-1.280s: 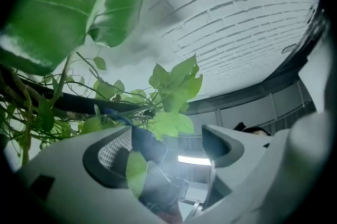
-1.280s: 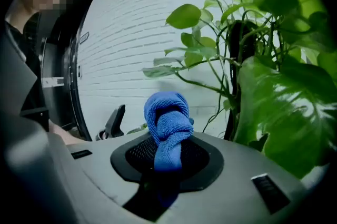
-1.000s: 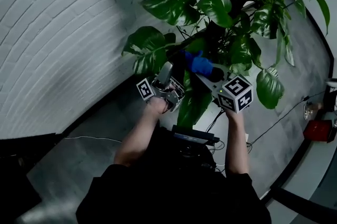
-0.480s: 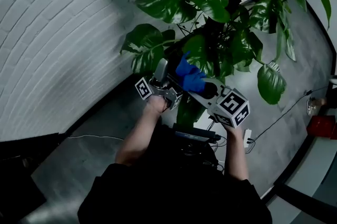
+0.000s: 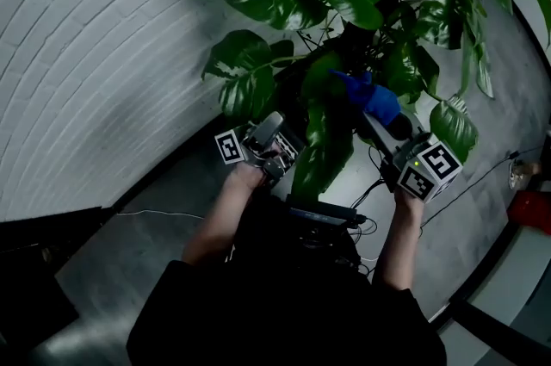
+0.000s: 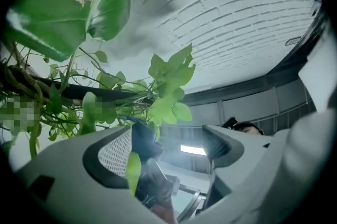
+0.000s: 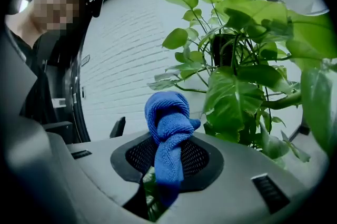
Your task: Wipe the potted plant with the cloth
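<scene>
The potted plant [image 5: 379,3] spreads large green leaves across the top of the head view. My right gripper [image 5: 383,113] is shut on a bunched blue cloth [image 5: 368,95], which rests against the foliage near the stem. In the right gripper view the cloth [image 7: 167,123] sticks up out of the closed jaws [image 7: 167,167], with leaves [image 7: 237,91] just beyond. My left gripper [image 5: 274,132] is lower left, beside a long drooping leaf [image 5: 325,151]. Its jaws [image 6: 166,149] stand open, and a leaf edge [image 6: 133,171] lies by the left pad [image 6: 116,152].
A white brick wall [image 5: 103,54] runs along the left, behind the plant. On the grey floor lie a thin cable [image 5: 146,215] and a dark flat device [image 5: 323,214] below the grippers. A red object [image 5: 527,211] sits at the far right.
My right gripper has carried the blue cloth up and to the right, away from the left gripper and deeper into the leaves. The left gripper has hardly moved.
</scene>
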The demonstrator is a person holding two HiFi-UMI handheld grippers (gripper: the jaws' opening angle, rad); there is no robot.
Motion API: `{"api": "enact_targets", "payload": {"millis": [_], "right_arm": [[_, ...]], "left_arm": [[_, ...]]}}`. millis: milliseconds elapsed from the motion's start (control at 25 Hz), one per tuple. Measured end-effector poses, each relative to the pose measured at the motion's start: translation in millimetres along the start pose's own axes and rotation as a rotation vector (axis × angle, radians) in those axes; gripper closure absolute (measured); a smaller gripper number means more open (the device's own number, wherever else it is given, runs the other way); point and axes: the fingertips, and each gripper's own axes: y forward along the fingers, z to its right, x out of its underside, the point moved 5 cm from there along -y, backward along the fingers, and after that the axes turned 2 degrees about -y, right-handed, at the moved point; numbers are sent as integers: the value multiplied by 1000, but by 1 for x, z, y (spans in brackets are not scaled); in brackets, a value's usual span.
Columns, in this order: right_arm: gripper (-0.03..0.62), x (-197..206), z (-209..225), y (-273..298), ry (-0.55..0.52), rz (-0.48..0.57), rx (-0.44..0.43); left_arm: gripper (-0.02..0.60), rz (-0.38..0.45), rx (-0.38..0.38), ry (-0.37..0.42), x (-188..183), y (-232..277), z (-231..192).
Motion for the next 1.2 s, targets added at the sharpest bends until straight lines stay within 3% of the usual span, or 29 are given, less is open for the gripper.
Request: {"api": "enact_targets", "payload": {"millis": [160, 280, 520, 760, 1000, 1200], "right_arm": [[474, 16, -1, 5, -91, -83, 17], [474, 32, -7, 9, -95, -112, 2], [473, 73, -20, 21, -46, -154, -34], [474, 78, -42, 35, -145, -208, -79], [474, 88, -72, 34, -238, -274, -171], [474, 98, -94, 30, -194, -289, -302]], "left_arm": [[146, -49, -32, 2, 12, 0, 3], [147, -70, -53, -2, 19, -5, 6], [158, -12, -55, -21, 24, -11, 2], [158, -8, -36, 11, 30, -3, 5], [158, -19, -55, 79, 36, -5, 12], [158, -54, -95, 193, 41, -8, 24]]}}
